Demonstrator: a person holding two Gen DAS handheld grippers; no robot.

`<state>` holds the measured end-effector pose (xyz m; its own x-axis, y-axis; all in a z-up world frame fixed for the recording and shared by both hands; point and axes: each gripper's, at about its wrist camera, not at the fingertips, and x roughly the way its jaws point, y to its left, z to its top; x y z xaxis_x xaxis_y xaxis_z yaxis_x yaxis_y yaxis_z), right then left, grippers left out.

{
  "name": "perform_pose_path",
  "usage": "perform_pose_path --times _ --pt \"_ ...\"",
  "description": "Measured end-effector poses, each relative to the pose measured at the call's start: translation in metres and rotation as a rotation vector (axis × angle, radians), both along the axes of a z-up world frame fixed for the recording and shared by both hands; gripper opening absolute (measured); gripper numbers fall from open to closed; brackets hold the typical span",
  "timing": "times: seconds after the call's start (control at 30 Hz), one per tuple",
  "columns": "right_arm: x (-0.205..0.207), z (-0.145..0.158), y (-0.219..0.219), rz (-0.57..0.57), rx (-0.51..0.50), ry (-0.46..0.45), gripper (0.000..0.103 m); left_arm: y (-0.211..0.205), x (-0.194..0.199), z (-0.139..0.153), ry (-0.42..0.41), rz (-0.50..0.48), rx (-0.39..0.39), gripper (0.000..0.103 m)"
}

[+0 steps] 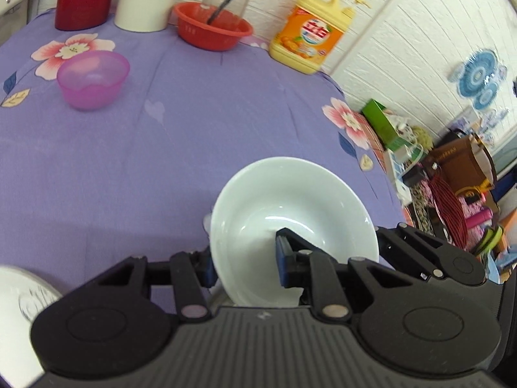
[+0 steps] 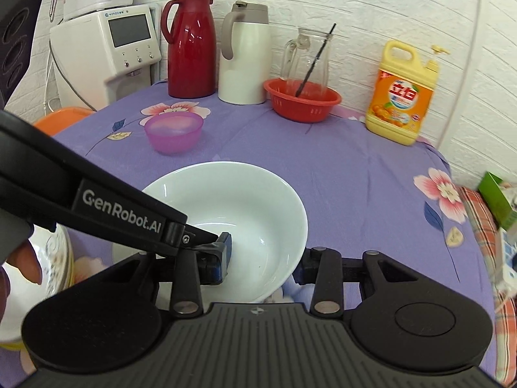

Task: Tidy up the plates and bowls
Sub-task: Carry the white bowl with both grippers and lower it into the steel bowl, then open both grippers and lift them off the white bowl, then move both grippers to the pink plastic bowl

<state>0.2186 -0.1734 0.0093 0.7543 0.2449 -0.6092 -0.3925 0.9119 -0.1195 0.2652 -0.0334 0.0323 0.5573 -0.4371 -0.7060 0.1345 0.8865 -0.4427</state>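
Observation:
A white bowl is over the purple floral tablecloth. My left gripper is shut on its near-left rim, one finger inside, one outside. My right gripper is shut on its near-right rim, the left finger inside the bowl and the right one outside. The left gripper's arm crosses the right wrist view from the left. A small pink bowl stands further back. A patterned plate stack lies at the lower left.
At the back stand a red flask, a white flask, a red basket with a glass jug and a yellow detergent bottle. A white dispenser is back left. The table edge drops to clutter on the right.

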Motion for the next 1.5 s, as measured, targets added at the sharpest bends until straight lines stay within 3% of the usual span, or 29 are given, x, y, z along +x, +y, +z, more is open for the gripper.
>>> perform_pose_path --times 0.3,0.63,0.9,0.93,0.97,1.1,1.17,1.37,1.5 --pt "-0.054 -0.026 -0.016 -0.068 0.039 0.034 0.068 -0.016 -0.047 -0.026 0.036 -0.08 0.039 0.017" --pt "-0.06 -0.042 -0.023 -0.076 0.088 0.044 0.065 -0.02 -0.049 -0.042 0.043 -0.107 0.058 0.018" --pt "-0.067 -0.036 -0.034 -0.09 0.184 0.019 0.065 -0.009 -0.044 -0.035 0.043 -0.125 0.041 0.045" --pt "-0.068 -0.035 -0.035 -0.094 0.191 0.01 0.067 -0.008 -0.045 -0.032 0.027 -0.121 0.05 0.06" --pt "-0.07 -0.033 -0.037 -0.097 0.195 -0.006 0.069 -0.006 -0.047 -0.029 0.014 -0.117 0.048 0.066" --pt "-0.075 -0.024 -0.042 -0.123 0.198 -0.059 0.098 0.003 -0.05 -0.016 -0.02 -0.11 0.027 0.068" --pt "-0.076 -0.022 -0.046 -0.129 0.219 -0.071 0.103 0.009 -0.05 -0.01 -0.037 -0.098 0.027 0.071" --pt "-0.075 -0.015 -0.043 -0.1 0.206 -0.074 0.103 0.058 -0.04 -0.005 -0.053 0.006 0.043 0.076" --pt "-0.061 -0.013 -0.034 -0.078 0.199 -0.062 0.103 0.112 -0.029 -0.004 -0.054 0.127 0.102 0.079"
